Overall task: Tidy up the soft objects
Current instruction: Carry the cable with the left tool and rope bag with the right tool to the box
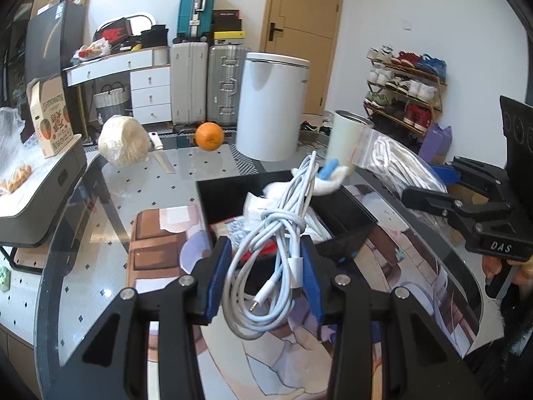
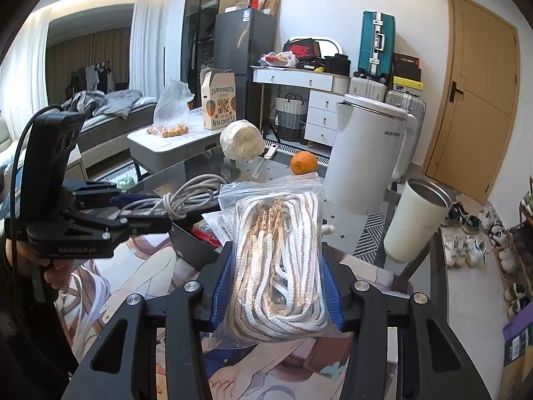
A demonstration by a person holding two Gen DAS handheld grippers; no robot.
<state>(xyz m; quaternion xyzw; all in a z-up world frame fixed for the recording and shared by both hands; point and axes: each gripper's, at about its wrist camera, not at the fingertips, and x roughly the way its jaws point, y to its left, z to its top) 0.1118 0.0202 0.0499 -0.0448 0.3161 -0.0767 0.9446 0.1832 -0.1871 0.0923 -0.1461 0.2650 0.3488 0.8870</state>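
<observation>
My left gripper (image 1: 265, 280) is shut on a bundled white charging cable (image 1: 283, 230) and holds it just above the near edge of a black storage box (image 1: 220, 200); the box holds white soft items and a red packet. From the right wrist view the left gripper (image 2: 146, 210) holds the cable (image 2: 186, 200) over the box (image 2: 196, 246). My right gripper (image 2: 278, 286) is shut on a clear zip bag of white rope (image 2: 279, 256), held above the table right of the box. That bag shows in the left view (image 1: 399, 163) with the right gripper (image 1: 429, 186).
On the glass table (image 1: 160, 186) stand a white kettle (image 1: 271, 106), a cream tumbler (image 1: 346, 140), an orange (image 1: 209, 136), a ball of twine (image 1: 123, 145) and a knife (image 1: 161, 156). A printed mat (image 1: 416, 233) lies under the box. A side table (image 1: 40, 196) stands left.
</observation>
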